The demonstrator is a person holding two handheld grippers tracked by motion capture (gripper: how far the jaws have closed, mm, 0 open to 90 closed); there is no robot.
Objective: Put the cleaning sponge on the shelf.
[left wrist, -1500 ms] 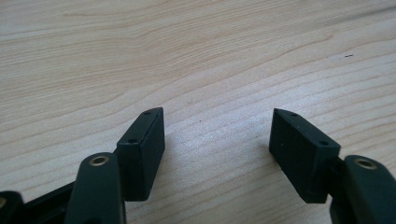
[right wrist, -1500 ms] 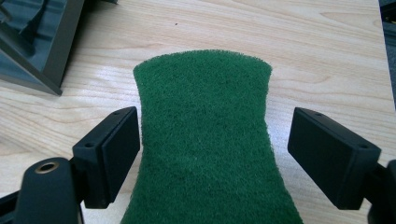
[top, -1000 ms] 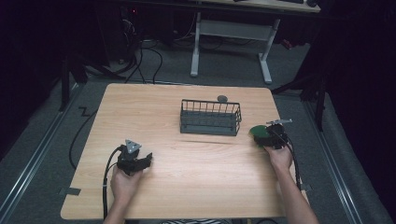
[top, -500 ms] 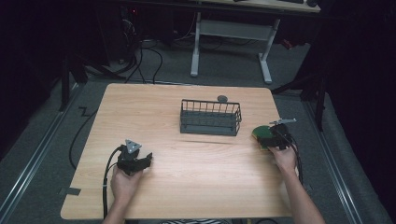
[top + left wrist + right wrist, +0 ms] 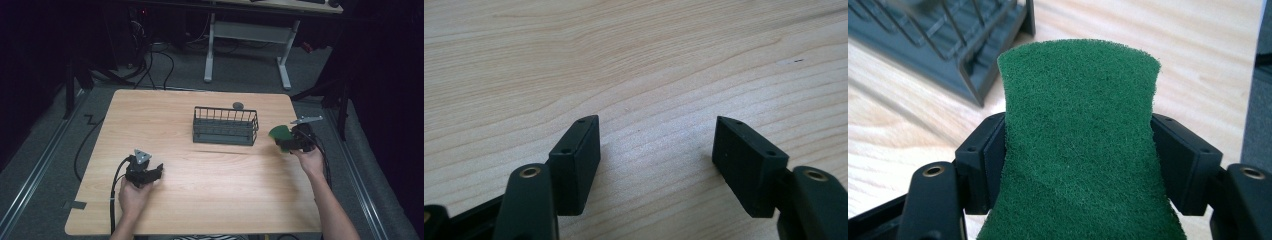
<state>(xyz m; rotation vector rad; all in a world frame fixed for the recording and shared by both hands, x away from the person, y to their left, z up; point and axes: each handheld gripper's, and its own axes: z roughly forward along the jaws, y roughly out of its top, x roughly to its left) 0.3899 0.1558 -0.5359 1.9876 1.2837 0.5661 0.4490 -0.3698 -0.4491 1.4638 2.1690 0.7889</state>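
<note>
Gripping a green scouring pad (image 5: 1080, 145) between the right gripper (image 5: 295, 140) jaws, just right of the wire basket (image 5: 225, 126). Resting the left gripper (image 5: 656, 165) wide apart, holding nothing, on the wooden table (image 5: 165, 112). Likely heading basketward; pad not yet inside.

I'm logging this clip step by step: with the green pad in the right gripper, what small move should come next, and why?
Probably carry the right gripper a little left, over the wire basket. It is shut on the green scouring pad, held off the table just right of the basket, whose top is open. The left gripper rests open, holding nothing.
</note>
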